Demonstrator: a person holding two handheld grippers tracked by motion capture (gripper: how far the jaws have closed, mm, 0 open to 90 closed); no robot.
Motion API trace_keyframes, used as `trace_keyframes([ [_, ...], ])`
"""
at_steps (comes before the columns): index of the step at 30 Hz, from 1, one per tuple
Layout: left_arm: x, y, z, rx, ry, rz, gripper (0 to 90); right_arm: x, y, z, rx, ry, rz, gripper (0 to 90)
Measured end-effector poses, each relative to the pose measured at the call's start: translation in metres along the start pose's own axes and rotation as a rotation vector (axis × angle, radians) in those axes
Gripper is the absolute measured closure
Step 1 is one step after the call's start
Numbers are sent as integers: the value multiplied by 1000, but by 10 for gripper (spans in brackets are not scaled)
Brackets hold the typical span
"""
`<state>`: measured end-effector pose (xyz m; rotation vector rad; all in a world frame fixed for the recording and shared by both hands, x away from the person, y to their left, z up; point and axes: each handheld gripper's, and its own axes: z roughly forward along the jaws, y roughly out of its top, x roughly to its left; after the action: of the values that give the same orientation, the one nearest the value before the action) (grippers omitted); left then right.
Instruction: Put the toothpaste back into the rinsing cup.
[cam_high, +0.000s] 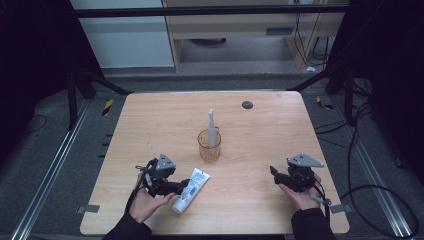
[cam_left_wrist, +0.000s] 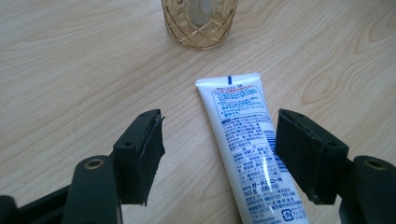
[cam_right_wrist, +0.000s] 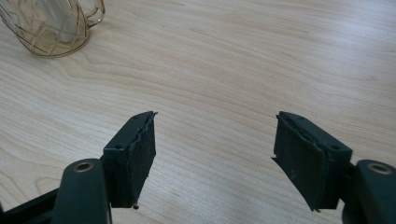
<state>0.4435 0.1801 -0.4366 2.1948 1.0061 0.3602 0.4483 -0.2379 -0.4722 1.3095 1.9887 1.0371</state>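
Left gripper view: left gripper (cam_left_wrist: 219, 154) stands released, jaws wide, with the white toothpaste tube (cam_left_wrist: 247, 149) lying flat on the table (cam_left_wrist: 70, 70) between them, untouched. Its long axis runs away toward the amber glass cup (cam_left_wrist: 200, 23), crimped end nearest the cup. Blue Japanese print covers it; the small characters stay unreadable. Beyond, the cup holds an upright white toothbrush (cam_high: 212, 127). Right of the cup, right gripper (cam_right_wrist: 215, 154) gapes open, holding nothing.

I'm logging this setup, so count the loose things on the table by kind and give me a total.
Toothpaste tube: 1, lying flat
Amber glass cup: 1, upright
White toothbrush: 1, standing in the cup
Small dark round thing near the far edge, too small to identify: 1
Total: 4
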Motion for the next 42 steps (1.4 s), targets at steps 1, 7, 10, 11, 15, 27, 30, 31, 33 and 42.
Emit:
trace_keyframes([
  [1,0,1,1,6,-2,2,319,0,0,0,0,0,0,297],
  [7,-2,9,7,15,8,27,303,-1,0,0,-1,0,1,296],
  [10,-5,12,11,18,16,37,301,-2,0,0,-1,3,-6,296],
  [11,-5,12,11,18,16,37,301,-2,0,0,-1,3,-6,296],
  [15,-9,19,16,34,32,49,312,-2,0,-2,-4,2,1,296],
  [27,-12,22,28,81,24,46,315,-6,1,-1,-4,11,22,296],
  [30,-14,20,31,96,26,45,307,-6,0,-2,-5,8,12,296],
  [31,-15,20,32,101,21,46,306,-6,0,-2,-7,6,10,296],
  [33,-17,19,34,108,19,53,306,-5,1,-3,-7,0,5,296],
  [42,-23,17,42,157,16,73,304,-5,1,-2,2,-1,7,296],
])
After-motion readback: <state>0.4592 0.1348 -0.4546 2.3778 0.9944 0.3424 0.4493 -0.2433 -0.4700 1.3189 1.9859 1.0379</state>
